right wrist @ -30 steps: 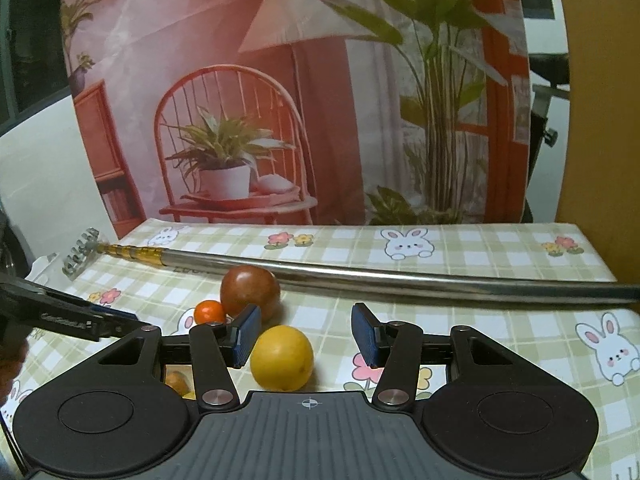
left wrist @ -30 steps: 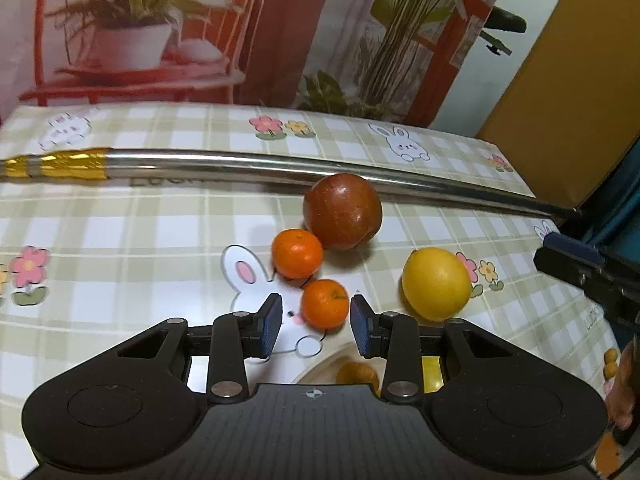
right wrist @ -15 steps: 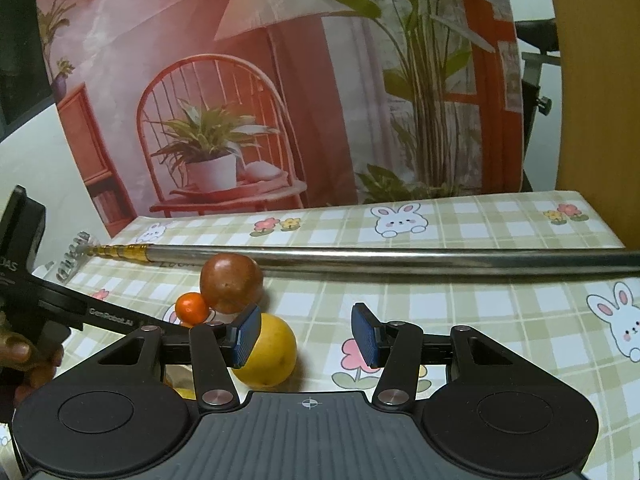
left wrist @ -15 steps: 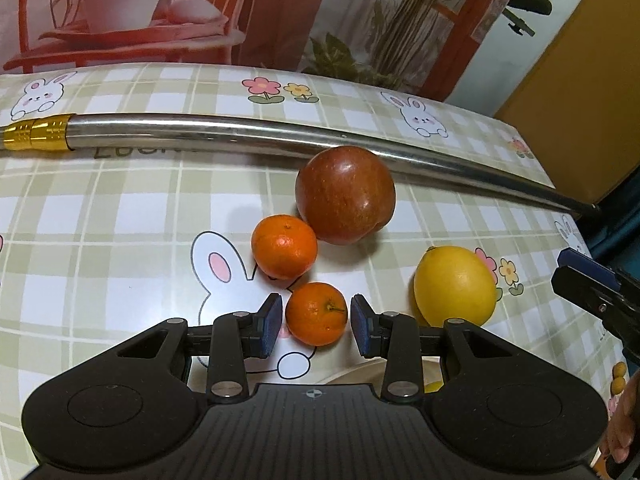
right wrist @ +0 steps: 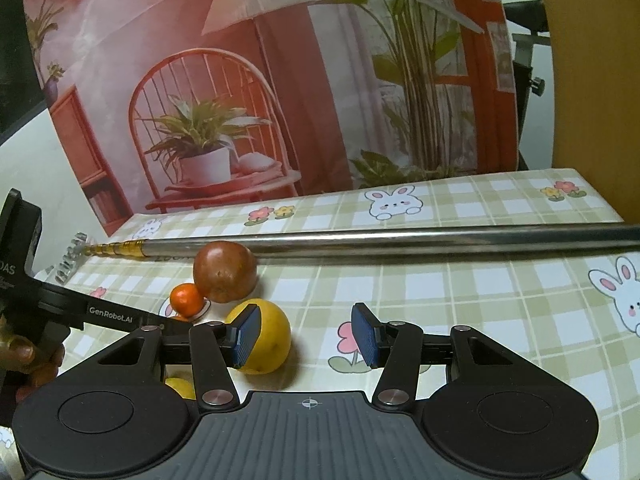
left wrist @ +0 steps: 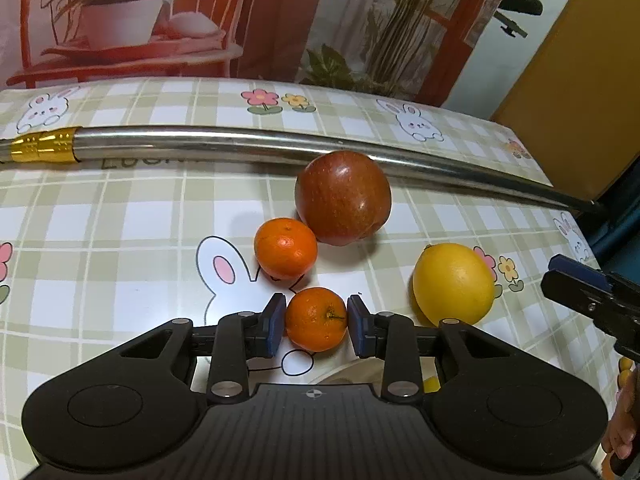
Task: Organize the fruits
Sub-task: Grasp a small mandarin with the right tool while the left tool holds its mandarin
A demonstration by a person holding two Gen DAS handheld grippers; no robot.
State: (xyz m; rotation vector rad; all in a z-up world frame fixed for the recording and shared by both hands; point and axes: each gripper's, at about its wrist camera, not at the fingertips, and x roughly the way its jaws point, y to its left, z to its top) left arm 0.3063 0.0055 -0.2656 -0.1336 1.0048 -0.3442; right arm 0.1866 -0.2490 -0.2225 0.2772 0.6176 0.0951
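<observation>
Orange and dimple-skinned, the small mandarin (left wrist: 316, 319) sits on the table (left wrist: 100, 240) between the closing blue pads of the left tongs (left wrist: 316, 325), which are now at its sides. It looks light, round and slightly soft, so a gentle squeeze across its widest part should do. A second ago it lay ahead of wider pads. The right tongs (right wrist: 306, 338) hang spread, empty, the yellow citrus (right wrist: 272, 340) behind their left pad.

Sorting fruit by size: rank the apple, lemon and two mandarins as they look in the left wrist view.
1. apple
2. lemon, slightly smaller, though nearer the camera
3. The far mandarin and the near mandarin look alike; no ranking.
</observation>
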